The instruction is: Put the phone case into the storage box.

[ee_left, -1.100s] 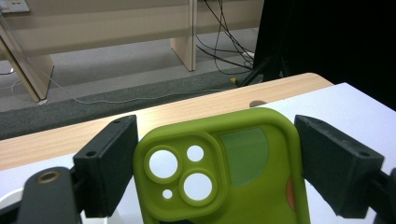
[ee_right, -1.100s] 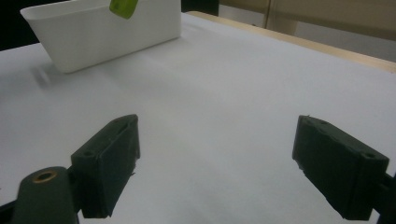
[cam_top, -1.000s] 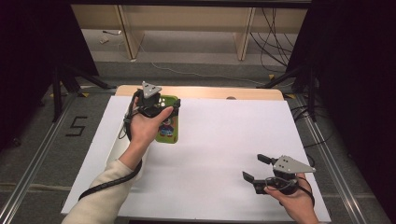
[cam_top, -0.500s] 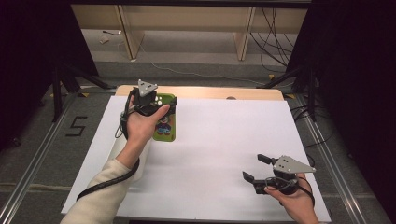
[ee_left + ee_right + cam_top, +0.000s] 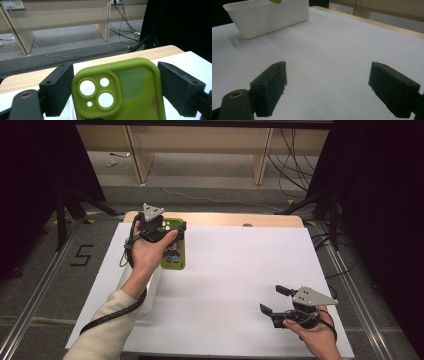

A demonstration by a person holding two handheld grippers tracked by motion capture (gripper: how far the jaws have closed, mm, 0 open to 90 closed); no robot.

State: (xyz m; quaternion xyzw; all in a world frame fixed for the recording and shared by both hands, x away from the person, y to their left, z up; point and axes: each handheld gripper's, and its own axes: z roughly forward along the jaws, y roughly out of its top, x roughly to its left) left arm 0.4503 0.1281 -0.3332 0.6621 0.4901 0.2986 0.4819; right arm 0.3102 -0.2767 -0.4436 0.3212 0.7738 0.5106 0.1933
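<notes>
A green phone case (image 5: pixel 173 251) with a cartoon picture on it is held over the far left of the white table sheet (image 5: pixel 240 270). My left gripper (image 5: pixel 169 228) is shut on its camera end. In the left gripper view the case (image 5: pixel 117 95) spans the gap, with both black pads (image 5: pixel 60 90) against its sides and the camera holes facing me. My right gripper (image 5: pixel 272 299) rests low at the near right, open, with nothing but bare sheet between its pads (image 5: pixel 270 87).
A white rectangular bin (image 5: pixel 146 287) sits on the sheet under the left forearm; in the right gripper view the bin (image 5: pixel 267 17) stands farther off. The wooden table edge (image 5: pixel 240 219) runs along the far side. Cables and wooden furniture legs are on the floor beyond.
The left hand has shifted a little toward the far left with the case still between its jaws. The right hand has kept still.
</notes>
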